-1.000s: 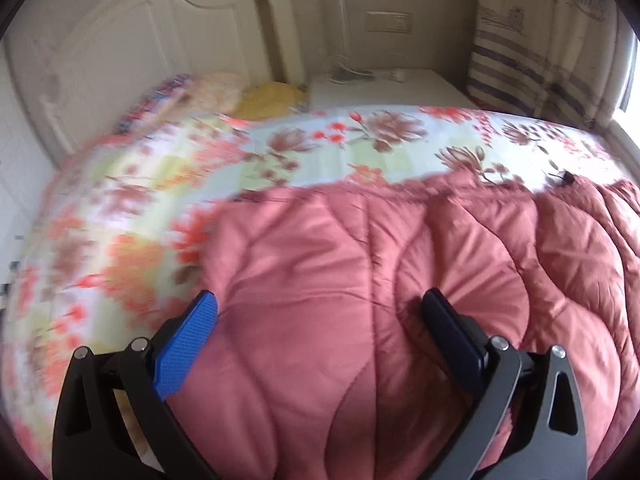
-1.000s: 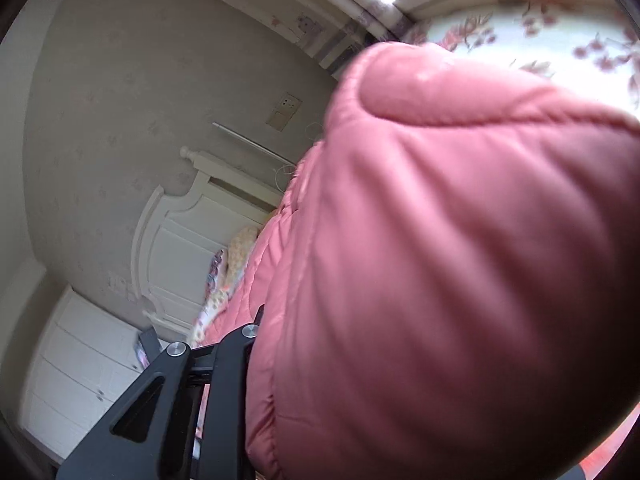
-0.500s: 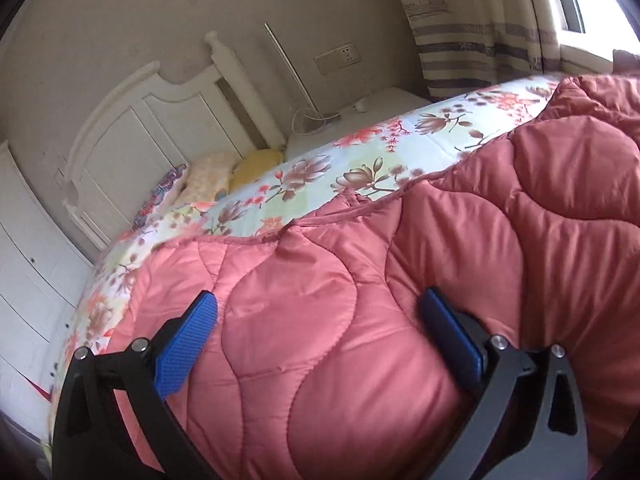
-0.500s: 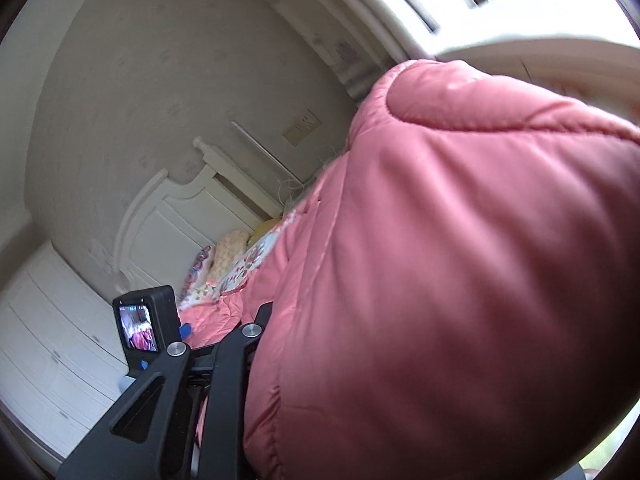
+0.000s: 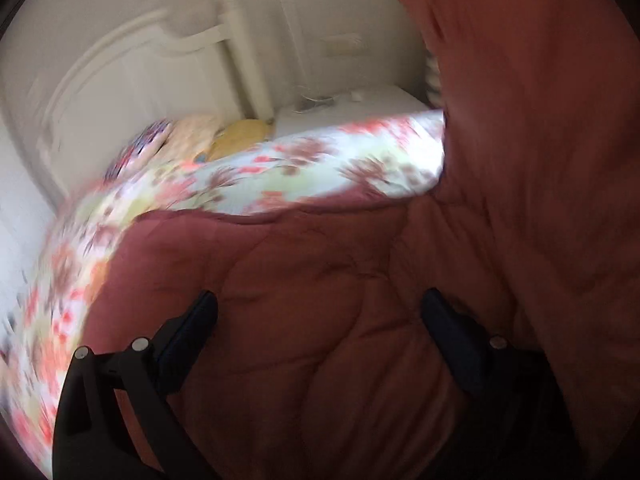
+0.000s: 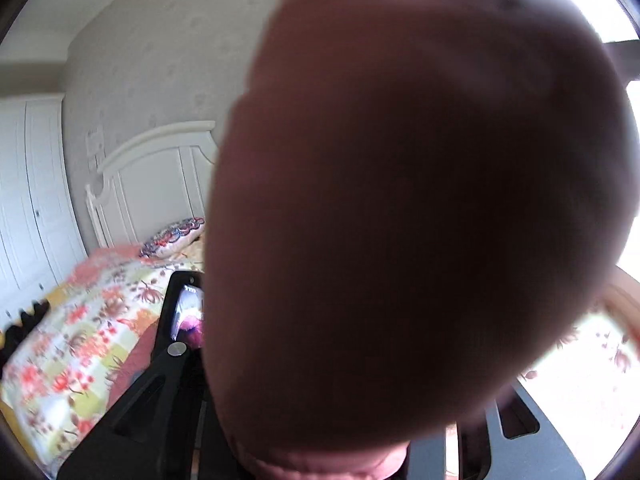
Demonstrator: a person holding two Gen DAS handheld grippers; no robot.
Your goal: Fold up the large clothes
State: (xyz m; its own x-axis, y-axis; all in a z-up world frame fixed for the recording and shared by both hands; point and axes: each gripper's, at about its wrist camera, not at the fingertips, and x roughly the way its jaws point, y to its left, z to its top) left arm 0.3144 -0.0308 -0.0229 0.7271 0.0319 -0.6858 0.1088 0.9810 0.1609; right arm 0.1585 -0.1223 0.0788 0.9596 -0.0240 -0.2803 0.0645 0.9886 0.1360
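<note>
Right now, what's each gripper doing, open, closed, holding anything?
Left gripper: open, fingers apart over the pink quilted coat, gripping nothing.
Right gripper: shut on the pink quilted coat, which bulges up and fills its view.

The pink quilted garment [image 6: 400, 208] hides the right tool's fingertips and most of the right wrist view. The floral bedspread [image 5: 280, 176] is motion-blurred.

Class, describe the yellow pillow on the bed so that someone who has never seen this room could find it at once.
Start at the white headboard at the far end of the bed with the floral sheet. Along its foot lies a row of pillows, and the yellow pillow is the one nearest the white nightstand. It alone is plain yellow; the pillows beside it are pale and patterned.
</note>
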